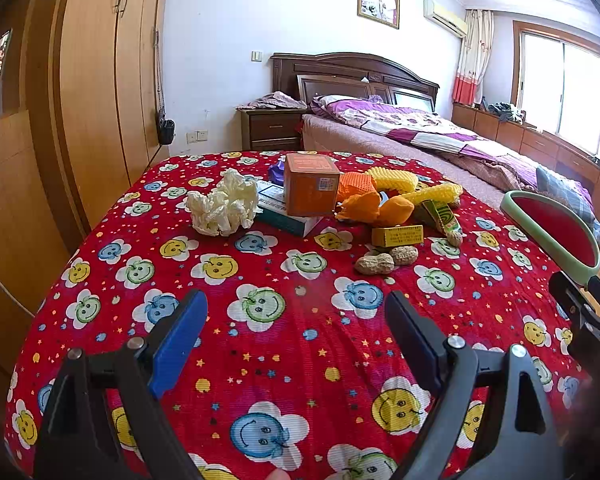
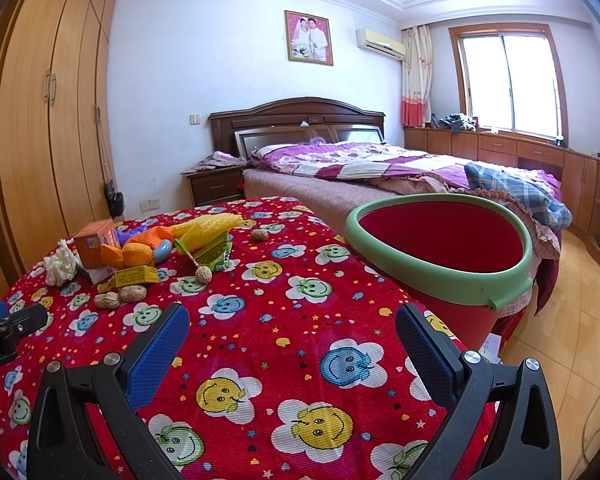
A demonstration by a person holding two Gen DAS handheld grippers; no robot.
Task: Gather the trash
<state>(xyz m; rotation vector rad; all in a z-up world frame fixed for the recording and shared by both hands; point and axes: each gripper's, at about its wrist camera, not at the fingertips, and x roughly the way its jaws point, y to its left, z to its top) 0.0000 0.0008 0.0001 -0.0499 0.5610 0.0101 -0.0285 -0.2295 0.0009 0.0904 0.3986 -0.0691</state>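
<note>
We hold both pairs of tongs low over a desk covered by a red cloth printed with smiling flower faces [image 1: 284,248]. The left tongs [image 1: 296,312] stand wide with nothing between their blue pads, and the right tongs [image 2: 292,328] stand wide and empty as well.

Writing is scarce. On the side of the left tongs, seen at the left edge of the right wrist view, we read white letters ending in "oot.AI". The small flat yellow box [image 1: 397,236] carries lines of print too small for us to read, and the orange cardboard box [image 1: 311,184] bears a small white sticker we cannot make out.

The trash lies in one heap at the far side of the desk. We count one crumpled white tissue wad [image 1: 224,204], one orange cardboard box resting on a white and teal flat carton [image 1: 288,216], two yellow foam net sleeves [image 1: 412,184], one orange foam net sleeve [image 1: 356,184], some orange peel pieces [image 1: 376,208], one green striped wrapper [image 1: 440,212] and two peanut shells [image 1: 386,260] touching each other nearest to us. In the right wrist view we also count two walnuts [image 2: 204,274], well apart.

One red bucket with a pale green rim [image 2: 440,236] stands at the desk's right edge, beside the bed [image 2: 380,176].
</note>
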